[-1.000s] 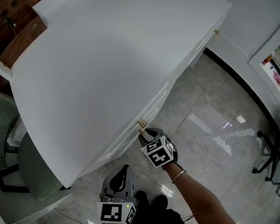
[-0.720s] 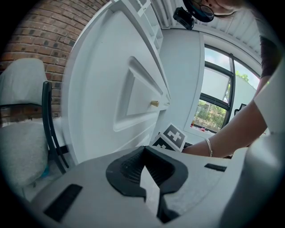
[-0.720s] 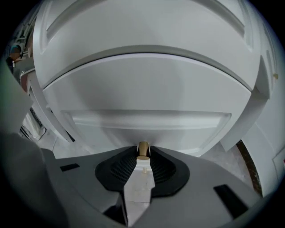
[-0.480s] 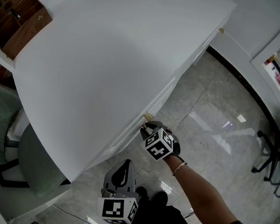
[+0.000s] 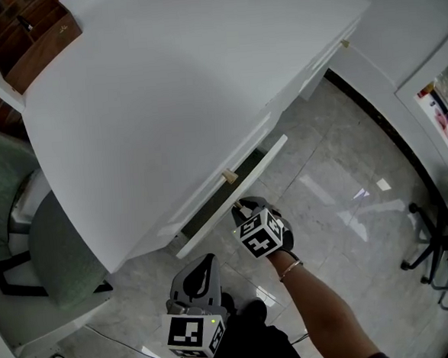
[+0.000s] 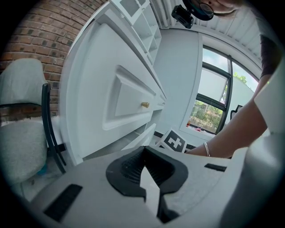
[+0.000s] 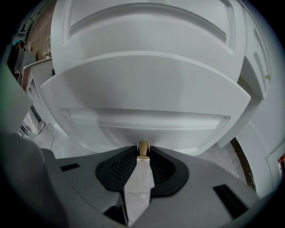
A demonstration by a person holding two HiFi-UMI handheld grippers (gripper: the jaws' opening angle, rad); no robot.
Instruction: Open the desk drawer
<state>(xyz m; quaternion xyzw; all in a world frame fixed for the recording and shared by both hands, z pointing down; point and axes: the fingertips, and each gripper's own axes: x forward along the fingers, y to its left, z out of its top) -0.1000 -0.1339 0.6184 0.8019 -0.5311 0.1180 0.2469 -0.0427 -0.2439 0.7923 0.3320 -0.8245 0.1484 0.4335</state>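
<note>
Status: lower drawer (image 5: pixel 263 162) part open at desk (image 5: pixel 165 102) near edge. R gripper (image 7: pixel 143 153) clamped on brass knob (image 7: pixel 143 147), tips only. L gripper (image 6: pixel 144 167) jaws together, empty. Risk: knob slips out if pull goes off-axis; drawer may skew and jam.

No legible text, label, brand, number or sign on any surface.

You're looking down on a white worktop (image 5: pixel 172 86), its top plain and smooth. Under its near edge the drawer (image 5: pixel 215 217) stands partway out over the floor (image 5: pixel 340 204), which is glossy grey tile. On that floor a grey-green padded chair (image 5: pixel 54 263) sits at the left, partly under the worktop, and a black wheeled chair base (image 5: pixel 443 251) stands at the far right.
</note>
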